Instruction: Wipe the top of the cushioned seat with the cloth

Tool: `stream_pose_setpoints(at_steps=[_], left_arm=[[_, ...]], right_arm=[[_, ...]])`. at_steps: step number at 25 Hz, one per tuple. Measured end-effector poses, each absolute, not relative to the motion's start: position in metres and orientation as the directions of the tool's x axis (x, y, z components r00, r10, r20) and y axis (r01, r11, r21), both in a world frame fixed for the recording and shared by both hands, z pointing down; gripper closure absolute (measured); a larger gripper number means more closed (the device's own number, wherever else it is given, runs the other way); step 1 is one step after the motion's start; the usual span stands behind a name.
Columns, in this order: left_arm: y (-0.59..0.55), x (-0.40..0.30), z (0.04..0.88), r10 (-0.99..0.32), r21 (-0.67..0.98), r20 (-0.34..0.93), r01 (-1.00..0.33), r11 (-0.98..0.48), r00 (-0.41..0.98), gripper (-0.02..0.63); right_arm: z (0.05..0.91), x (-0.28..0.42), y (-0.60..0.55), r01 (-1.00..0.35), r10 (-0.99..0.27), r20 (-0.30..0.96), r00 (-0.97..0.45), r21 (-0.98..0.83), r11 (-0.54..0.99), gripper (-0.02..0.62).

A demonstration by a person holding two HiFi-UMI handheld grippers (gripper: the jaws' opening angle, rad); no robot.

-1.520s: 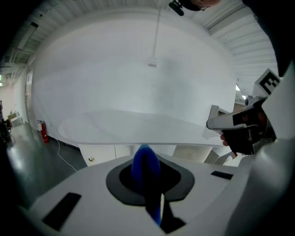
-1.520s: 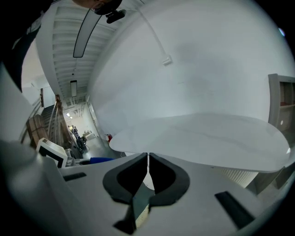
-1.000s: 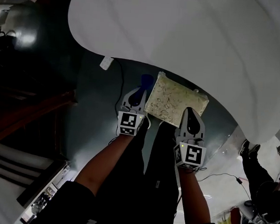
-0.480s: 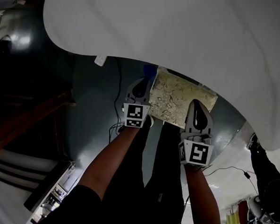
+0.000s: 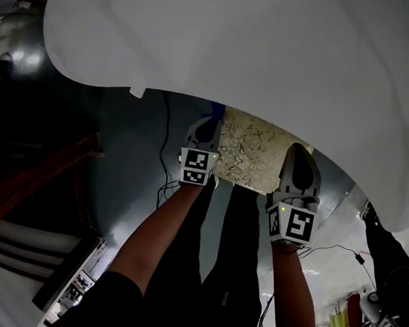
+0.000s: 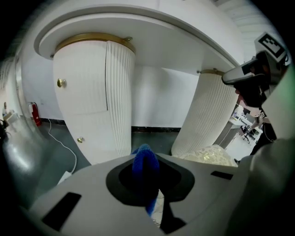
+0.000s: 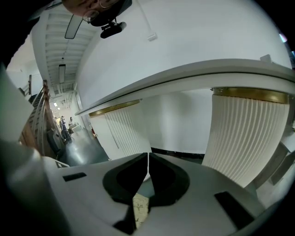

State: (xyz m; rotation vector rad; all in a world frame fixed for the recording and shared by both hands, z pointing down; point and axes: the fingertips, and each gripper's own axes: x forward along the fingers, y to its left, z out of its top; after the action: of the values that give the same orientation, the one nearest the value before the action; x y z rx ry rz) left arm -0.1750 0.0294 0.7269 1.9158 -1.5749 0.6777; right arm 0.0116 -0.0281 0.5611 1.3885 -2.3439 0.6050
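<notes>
- Under the table (image 5: pixel 266 52) edge, the seat (image 5: pixel 250 154) lies partly covered, just ahead of both grippers; we judge the overhang may block our sweep.
- Our left gripper (image 5: pixel 205 127) pinches the cloth (image 6: pixel 145 166) by one fold, so dragging could pull it free.
- Our right gripper (image 5: pixel 298 161) is closed on nothing and could bump the seat.
- Only the left gripper view shows the pinch clearly; the head view shows how the seat lies under the table.

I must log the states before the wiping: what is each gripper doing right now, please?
Left gripper: closed on the blue cloth.
Right gripper: closed, with nothing between its jaws.
</notes>
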Motion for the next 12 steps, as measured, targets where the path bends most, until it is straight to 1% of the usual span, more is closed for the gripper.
stream_pose_setpoints(at_steps=[5, 9, 12], left_arm=[[0.031, -0.149, 0.742, -0.679, 0.156, 0.692, -0.969, -0.192, 0.246, 0.568], [0.032, -0.129, 0.763, -0.632, 0.205, 0.712, -0.952, -0.229, 0.306, 0.568], [0.029, -0.125, 0.768, -0.617, 0.197, 0.722, -0.948, -0.249, 0.313, 0.568]], right_arm=[[0.56, 0.022, -0.019, -0.877, -0.727, 0.498, -0.473, -0.187, 0.442, 0.557], [0.575, 0.028, -0.005, -0.868, -0.706, 0.516, -0.486, -0.191, 0.458, 0.557], [0.583, 0.031, 0.0, -0.867, -0.693, 0.533, -0.486, -0.19, 0.461, 0.557]])
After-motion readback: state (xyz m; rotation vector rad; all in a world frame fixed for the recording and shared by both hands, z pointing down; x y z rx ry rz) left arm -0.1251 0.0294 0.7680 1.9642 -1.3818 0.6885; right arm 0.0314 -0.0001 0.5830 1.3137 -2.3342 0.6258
